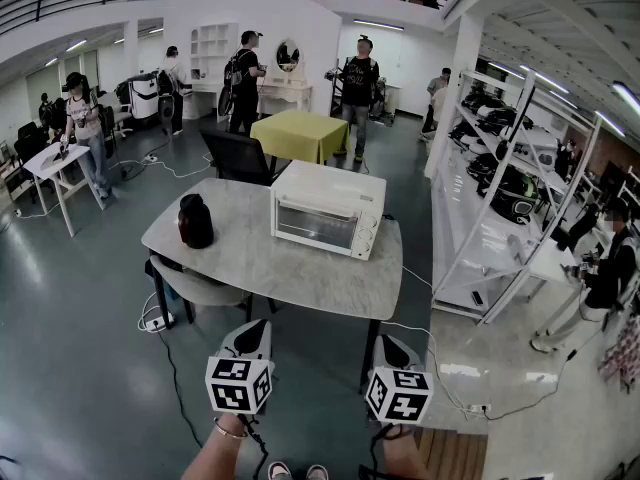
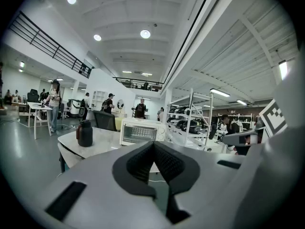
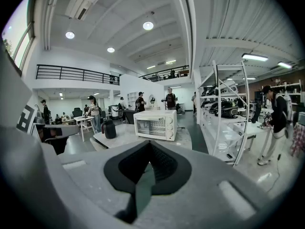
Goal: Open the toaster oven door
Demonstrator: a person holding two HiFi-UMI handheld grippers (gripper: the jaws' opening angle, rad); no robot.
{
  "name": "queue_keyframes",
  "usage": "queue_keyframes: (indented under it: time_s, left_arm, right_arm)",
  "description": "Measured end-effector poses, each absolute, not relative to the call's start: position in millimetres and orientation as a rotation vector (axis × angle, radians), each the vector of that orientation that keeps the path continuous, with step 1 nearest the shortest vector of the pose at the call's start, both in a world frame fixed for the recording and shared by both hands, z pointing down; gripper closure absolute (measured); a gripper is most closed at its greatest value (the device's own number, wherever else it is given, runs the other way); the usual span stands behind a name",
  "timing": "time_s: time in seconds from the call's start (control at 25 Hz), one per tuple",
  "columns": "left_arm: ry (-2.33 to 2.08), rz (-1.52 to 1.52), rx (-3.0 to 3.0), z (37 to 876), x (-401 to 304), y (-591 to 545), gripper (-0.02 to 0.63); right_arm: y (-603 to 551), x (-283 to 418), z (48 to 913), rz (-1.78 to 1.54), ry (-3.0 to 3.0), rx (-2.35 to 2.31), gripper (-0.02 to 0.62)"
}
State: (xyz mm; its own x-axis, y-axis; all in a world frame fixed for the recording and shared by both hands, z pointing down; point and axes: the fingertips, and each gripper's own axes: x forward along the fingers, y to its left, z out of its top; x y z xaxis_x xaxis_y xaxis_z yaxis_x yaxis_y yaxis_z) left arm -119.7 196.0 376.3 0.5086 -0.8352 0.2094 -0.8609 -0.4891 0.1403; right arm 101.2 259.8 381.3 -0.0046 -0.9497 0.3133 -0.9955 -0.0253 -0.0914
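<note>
Head view: white toaster oven (image 1: 327, 210) standing at the far right part of the grey bench (image 1: 250, 263), glass door (image 1: 314, 224) shut and facing the grippers. Left gripper (image 1: 254, 330) and right gripper (image 1: 391, 346) held low, well short of the bench edge, both with jaws pressed together and nothing between them. Approach step in hand, by the look of it. Best done by closing in squarely on the door front and parting 1 pair of jaws before reaching the top edge, the likely place for a handle, too small to make out. Then pull outward and down, bracing the casing with the other gripper against sliding. Dark jug (image 1: 195, 221) at the bench's left, well apart from the oven. Around: glossy grey floor (image 1: 80, 348), yellow-covered table (image 1: 298, 133) behind, white shelving (image 1: 500, 218) at right, several people (image 1: 358, 83) standing about.
</note>
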Motion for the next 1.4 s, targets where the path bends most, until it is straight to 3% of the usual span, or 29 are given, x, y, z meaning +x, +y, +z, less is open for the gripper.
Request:
queue_keyframes:
  time_s: [0.92, 1.4]
  left_arm:
    - [-1.407, 0.179, 2.488, 398, -158, 176, 0.601]
    - [-1.405, 0.197, 2.483, 401, -144, 130, 0.601]
  right_arm:
    - [254, 74, 395, 0.476, -2.028, 2.139, 0.591]
    - [206, 89, 396, 0.486, -2.025, 2.121, 0.591]
